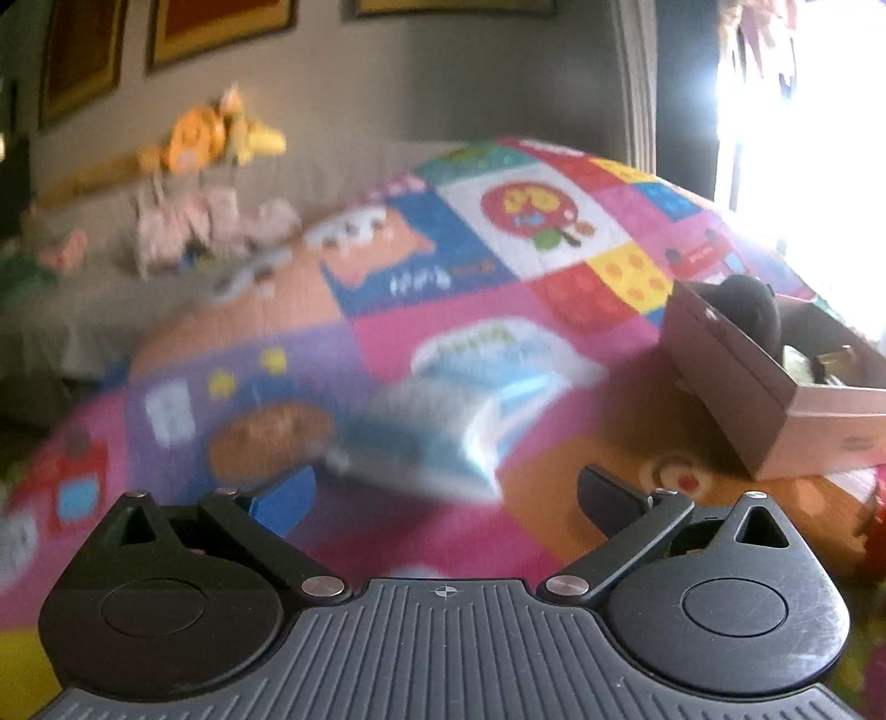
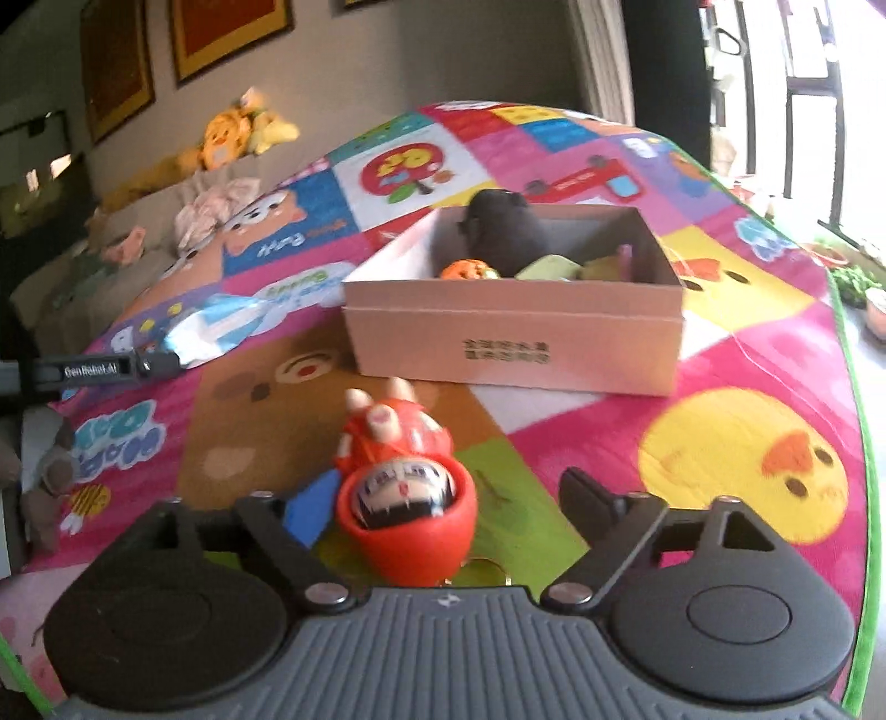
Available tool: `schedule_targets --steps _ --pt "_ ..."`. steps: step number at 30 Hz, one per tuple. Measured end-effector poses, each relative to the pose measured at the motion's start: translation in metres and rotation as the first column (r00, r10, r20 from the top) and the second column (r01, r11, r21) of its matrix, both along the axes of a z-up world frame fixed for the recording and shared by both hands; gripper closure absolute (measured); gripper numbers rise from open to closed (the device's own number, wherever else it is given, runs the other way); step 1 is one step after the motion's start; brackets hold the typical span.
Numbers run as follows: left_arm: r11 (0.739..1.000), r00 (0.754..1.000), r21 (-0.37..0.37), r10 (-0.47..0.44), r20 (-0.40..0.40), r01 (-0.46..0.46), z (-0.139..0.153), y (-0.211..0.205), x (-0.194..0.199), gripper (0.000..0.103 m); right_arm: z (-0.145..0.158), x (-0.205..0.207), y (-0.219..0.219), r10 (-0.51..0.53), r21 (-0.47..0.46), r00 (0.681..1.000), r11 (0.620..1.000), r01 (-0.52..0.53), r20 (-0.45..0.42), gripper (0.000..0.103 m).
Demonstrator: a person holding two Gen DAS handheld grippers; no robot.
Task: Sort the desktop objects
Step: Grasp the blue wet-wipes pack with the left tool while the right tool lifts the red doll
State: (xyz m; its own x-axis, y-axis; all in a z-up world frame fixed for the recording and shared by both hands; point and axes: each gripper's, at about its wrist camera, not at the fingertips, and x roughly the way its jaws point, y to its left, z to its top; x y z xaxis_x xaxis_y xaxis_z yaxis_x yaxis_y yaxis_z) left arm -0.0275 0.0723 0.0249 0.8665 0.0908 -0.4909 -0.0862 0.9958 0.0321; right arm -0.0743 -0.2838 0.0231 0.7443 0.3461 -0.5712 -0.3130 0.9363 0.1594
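Red doll figure (image 2: 407, 493) lies on its side on the play mat (image 2: 736, 354), between the spread right tongs (image 2: 437, 498), no pad pressing it. Risk: round body rolls or skids when the jaws close (off-centre toward the blue pad). Cardboard box (image 2: 515, 343) sits just beyond. Left tongs (image 1: 443, 498) open, empty, near blurred blue-white packet (image 1: 443, 437).

Play mat (image 2: 720, 354): patchwork of pink, yellow, blue, purple and brown squares with cartoon animals, green edging.
Cardboard box (image 2: 515, 338): pale pinkish-tan, small black print on the front.
Figurine (image 2: 407, 493): red body, white face, black hair.
Packet (image 1: 443, 437): blue and white.
Plush toy (image 2: 227, 135): orange and yellow.
Picture frames (image 2: 232, 33): gold borders, dark red centres.
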Motion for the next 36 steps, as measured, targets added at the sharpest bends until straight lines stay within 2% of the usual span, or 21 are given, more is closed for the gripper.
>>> schedule_targets --steps 2,4,8,11,15,17,19,22,25,26,29,32,33,36 --pt "0.999 1.000 0.042 -0.027 -0.010 0.027 0.005 -0.004 0.017 0.000 0.001 0.000 -0.002 0.014 0.038 1.000 0.999 -0.014 0.015 0.011" --pt "0.996 0.997 0.085 -0.013 -0.078 0.019 0.003 -0.005 0.045 0.000 0.000 -0.001 -0.002 0.030 0.049 0.999 0.998 -0.031 0.023 0.008" --pt "0.998 0.989 0.061 0.011 -0.149 -0.002 -0.006 0.003 0.079 0.002 0.000 -0.002 -0.002 0.039 0.064 0.999 0.997 -0.041 0.028 0.006" --pt "0.998 0.984 0.059 0.007 -0.177 0.004 -0.012 0.001 0.083 0.028 -0.002 0.002 -0.004 0.032 0.082 0.999 0.996 -0.032 0.004 0.005" --pt "0.998 0.987 0.048 -0.022 -0.159 0.030 -0.009 -0.007 0.067 0.040 -0.005 0.009 -0.008 0.022 0.116 0.999 0.993 -0.017 -0.043 0.004" --pt "0.998 0.988 0.024 -0.053 -0.146 0.057 -0.006 -0.013 0.052 0.041 -0.006 0.012 -0.011 0.013 0.131 0.998 0.991 -0.005 -0.061 0.003" --pt "0.994 0.983 -0.018 -0.113 -0.143 0.111 -0.002 -0.025 0.030 0.041 -0.007 0.014 -0.012 0.006 0.138 0.997 0.990 0.004 -0.074 0.002" --pt "0.973 0.962 -0.076 -0.227 -0.153 0.218 -0.003 -0.045 -0.006 0.039 -0.008 0.014 -0.011 0.001 0.135 0.997 0.991 0.010 -0.082 0.002" --pt "0.952 0.940 -0.096 -0.303 -0.157 0.291 -0.009 -0.063 -0.035 0.032 -0.008 0.014 -0.010 0.000 0.128 0.997 0.992 0.011 -0.082 0.000" --pt "0.949 0.937 -0.091 -0.311 -0.158 0.300 -0.011 -0.067 -0.041 0.026 -0.009 0.014 -0.010 -0.001 0.126 0.997 0.992 0.011 -0.083 0.000" --pt "0.948 0.935 -0.094 -0.315 -0.164 0.303 -0.014 -0.070 -0.051 0.015 -0.009 0.014 -0.010 -0.003 0.120 0.997 0.993 0.012 -0.082 0.000" --pt "0.962 0.947 -0.060 -0.274 -0.167 0.268 -0.019 -0.069 -0.056 0.006 -0.008 0.014 -0.008 -0.006 0.103 0.997 0.995 0.014 -0.083 0.000" --pt "0.967 0.953 -0.054 -0.253 -0.167 0.247 -0.021 -0.067 -0.056 0.006 -0.008 0.014 -0.006 -0.011 0.082 0.997 0.996 0.018 -0.083 0.000" --pt "0.978 0.970 -0.106 -0.195 -0.144 0.180 -0.020 -0.054 -0.058 0.005 -0.004 0.005 0.007 -0.005 -0.005 1.000 1.000 0.005 -0.030 0.000"
